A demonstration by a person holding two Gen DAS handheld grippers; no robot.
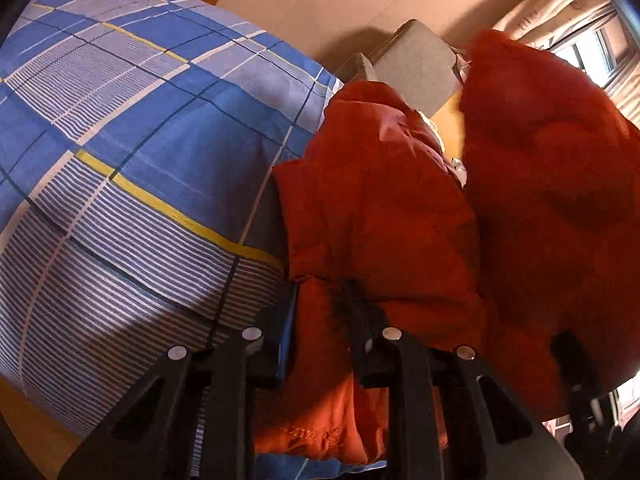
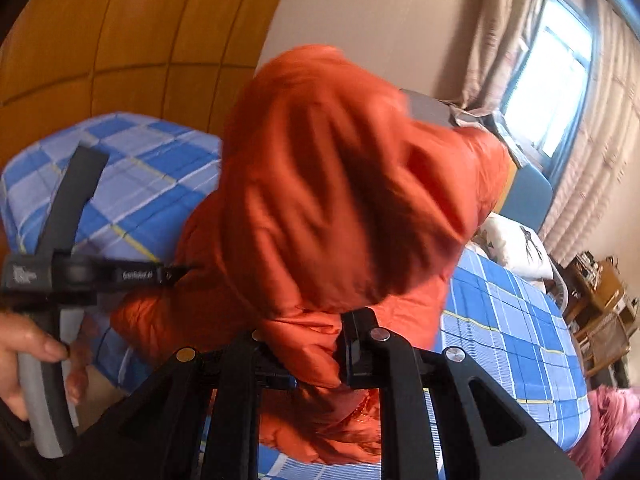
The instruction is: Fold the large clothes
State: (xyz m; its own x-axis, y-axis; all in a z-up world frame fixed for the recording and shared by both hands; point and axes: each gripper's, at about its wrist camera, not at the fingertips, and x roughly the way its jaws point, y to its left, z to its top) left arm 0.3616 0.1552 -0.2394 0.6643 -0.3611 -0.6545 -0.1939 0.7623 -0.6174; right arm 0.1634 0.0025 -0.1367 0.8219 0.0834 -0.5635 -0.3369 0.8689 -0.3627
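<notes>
A puffy orange jacket (image 1: 384,216) lies bunched on a bed with a blue plaid sheet (image 1: 132,152). In the left wrist view my left gripper (image 1: 326,340) is shut on a fold of the jacket's lower edge, and orange cloth fills the gap between its pads. In the right wrist view my right gripper (image 2: 316,364) is shut on another fold of the jacket (image 2: 328,200), whose raised part is blurred and hides the far side of the bed. The left gripper (image 2: 176,271) also shows there at the left, held by a hand (image 2: 24,352), its tips at the jacket's edge.
A grey box (image 1: 416,64) stands behind the jacket against the wall. A white pillow (image 2: 516,248) lies at the head of the bed sheet (image 2: 512,336). Curtains (image 2: 500,20) and a window are at the right, wooden furniture (image 2: 600,300) beyond the bed, pink cloth (image 2: 608,420) low right.
</notes>
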